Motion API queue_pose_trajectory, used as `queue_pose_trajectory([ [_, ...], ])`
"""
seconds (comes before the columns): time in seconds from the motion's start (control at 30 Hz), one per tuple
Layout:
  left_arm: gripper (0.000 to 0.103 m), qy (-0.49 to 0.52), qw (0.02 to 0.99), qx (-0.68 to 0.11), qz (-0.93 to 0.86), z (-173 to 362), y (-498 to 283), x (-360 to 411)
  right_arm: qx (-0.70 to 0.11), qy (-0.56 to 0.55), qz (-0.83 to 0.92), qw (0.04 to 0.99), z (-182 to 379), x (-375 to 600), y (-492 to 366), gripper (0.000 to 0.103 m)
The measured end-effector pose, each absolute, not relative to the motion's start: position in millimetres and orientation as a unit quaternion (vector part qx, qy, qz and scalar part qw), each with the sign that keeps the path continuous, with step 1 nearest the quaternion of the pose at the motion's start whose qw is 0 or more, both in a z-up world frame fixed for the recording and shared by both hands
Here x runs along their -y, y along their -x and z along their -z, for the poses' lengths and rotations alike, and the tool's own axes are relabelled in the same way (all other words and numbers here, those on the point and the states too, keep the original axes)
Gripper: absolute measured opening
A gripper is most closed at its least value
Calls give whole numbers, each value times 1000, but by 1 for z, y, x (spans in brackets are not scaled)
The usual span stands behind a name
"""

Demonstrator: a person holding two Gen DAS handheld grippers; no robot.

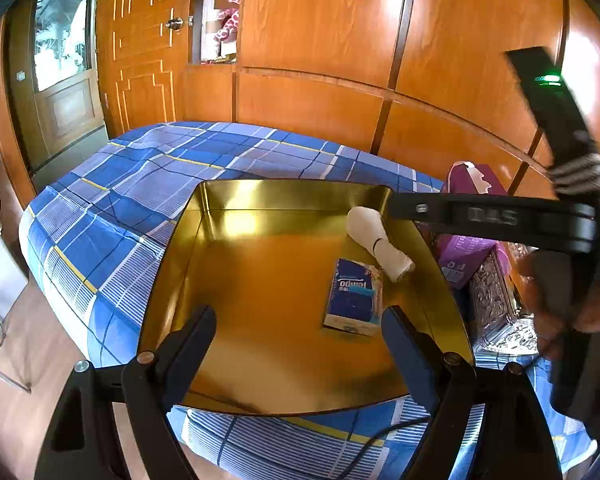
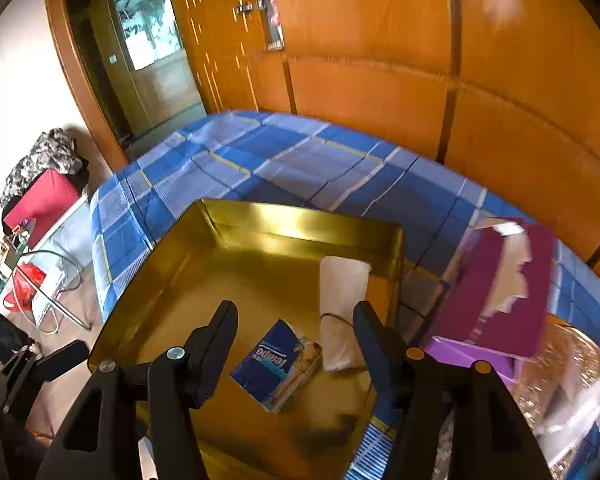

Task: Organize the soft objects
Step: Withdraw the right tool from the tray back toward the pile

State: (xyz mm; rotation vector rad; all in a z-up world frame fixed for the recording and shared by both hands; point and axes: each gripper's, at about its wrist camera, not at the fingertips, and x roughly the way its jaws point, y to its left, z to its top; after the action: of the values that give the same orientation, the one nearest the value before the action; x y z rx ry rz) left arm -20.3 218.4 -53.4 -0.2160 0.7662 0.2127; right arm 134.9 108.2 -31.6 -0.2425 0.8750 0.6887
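Observation:
A gold metal tin (image 1: 204, 272) (image 2: 152, 280) lies open on the blue checked bed. Inside it lie a blue Tempo tissue pack (image 1: 354, 298) (image 2: 278, 364) and a white rolled cloth tied with a band (image 1: 376, 238) (image 2: 342, 308). My left gripper (image 1: 298, 328) is open and empty over the tin's near side. My right gripper (image 2: 294, 320) is open and empty above the tissue pack; its finger (image 1: 420, 208) reaches in over the tin's right rim in the left wrist view.
A purple tissue box (image 1: 474, 184) (image 2: 500, 288) stands right of the tin. A silver patterned lid (image 1: 496, 300) (image 2: 572, 372) lies beside it. Wooden wardrobe panels (image 1: 380, 40) rise behind the bed (image 1: 112, 208). A glass table and clutter (image 2: 40, 200) stand at the left.

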Motion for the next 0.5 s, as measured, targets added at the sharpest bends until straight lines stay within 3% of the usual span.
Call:
queue_pose_trajectory([
  [0.3,85,99,919,-367,-99,49,21,-209,-346,120,-312,877,4,-66,-91,61],
  [0.5,85,92,921,-368,-86,46,18,-196,-341,89,-287,891,2,-25,-77,61],
])
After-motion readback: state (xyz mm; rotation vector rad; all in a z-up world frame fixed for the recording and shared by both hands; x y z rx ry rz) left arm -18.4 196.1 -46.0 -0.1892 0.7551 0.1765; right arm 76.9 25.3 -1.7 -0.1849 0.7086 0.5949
